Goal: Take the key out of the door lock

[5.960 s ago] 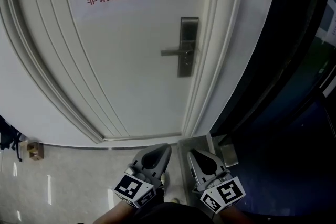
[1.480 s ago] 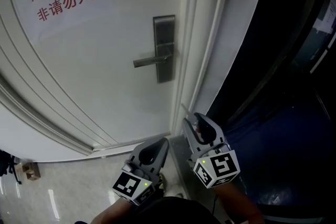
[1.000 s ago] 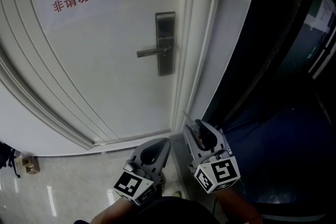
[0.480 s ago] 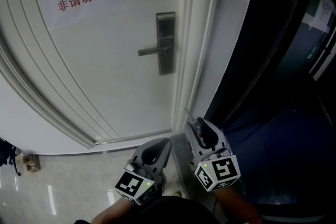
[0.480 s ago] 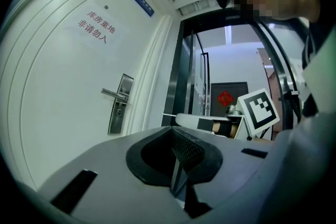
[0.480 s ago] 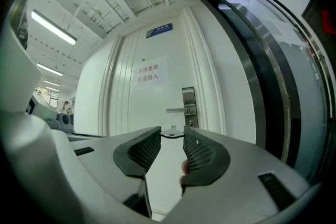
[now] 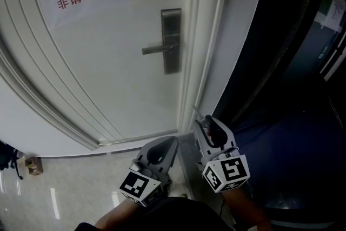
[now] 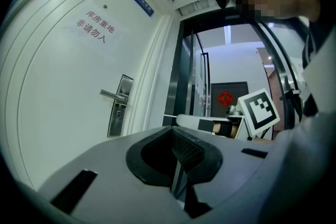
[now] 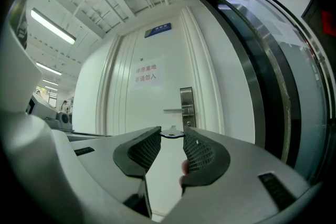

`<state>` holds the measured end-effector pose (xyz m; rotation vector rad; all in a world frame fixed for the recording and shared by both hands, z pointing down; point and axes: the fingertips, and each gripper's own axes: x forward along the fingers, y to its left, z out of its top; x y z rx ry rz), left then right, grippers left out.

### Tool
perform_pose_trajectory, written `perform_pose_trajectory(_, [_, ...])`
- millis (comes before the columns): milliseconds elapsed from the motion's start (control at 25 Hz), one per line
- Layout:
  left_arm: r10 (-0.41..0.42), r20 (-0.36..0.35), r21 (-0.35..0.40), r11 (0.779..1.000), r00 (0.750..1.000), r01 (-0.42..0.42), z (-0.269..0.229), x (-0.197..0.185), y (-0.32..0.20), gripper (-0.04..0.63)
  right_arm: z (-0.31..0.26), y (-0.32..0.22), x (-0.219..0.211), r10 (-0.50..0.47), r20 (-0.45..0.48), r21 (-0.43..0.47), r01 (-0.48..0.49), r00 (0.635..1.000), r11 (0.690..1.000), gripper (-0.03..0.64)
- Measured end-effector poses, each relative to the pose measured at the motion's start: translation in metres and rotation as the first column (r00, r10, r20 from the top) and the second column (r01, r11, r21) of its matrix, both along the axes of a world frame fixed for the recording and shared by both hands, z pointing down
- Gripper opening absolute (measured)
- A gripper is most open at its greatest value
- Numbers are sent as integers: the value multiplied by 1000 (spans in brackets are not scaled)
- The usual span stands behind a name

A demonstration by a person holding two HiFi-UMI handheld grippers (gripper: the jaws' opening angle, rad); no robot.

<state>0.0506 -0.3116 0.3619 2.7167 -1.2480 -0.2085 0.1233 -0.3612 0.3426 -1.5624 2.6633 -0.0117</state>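
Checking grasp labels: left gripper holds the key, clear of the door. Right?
No, the right gripper holds the key, clear of the door; the right gripper view shows it between the jaw tips. The left gripper is shut and empty.

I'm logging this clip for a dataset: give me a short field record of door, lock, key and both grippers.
door: shut, paper sign with red print
lock plate: on door, handle level
key: out of lock, pinched at jaw tips
right gripper: closed on key, short of door
left gripper: jaws together, empty
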Motion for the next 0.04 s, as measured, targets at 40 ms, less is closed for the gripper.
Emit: perform_pose_trajectory(40, [0,0,3,1000,1000,0,-1,0,-2,5,-1,-1,1,0,0,2,0,1000,1000,138])
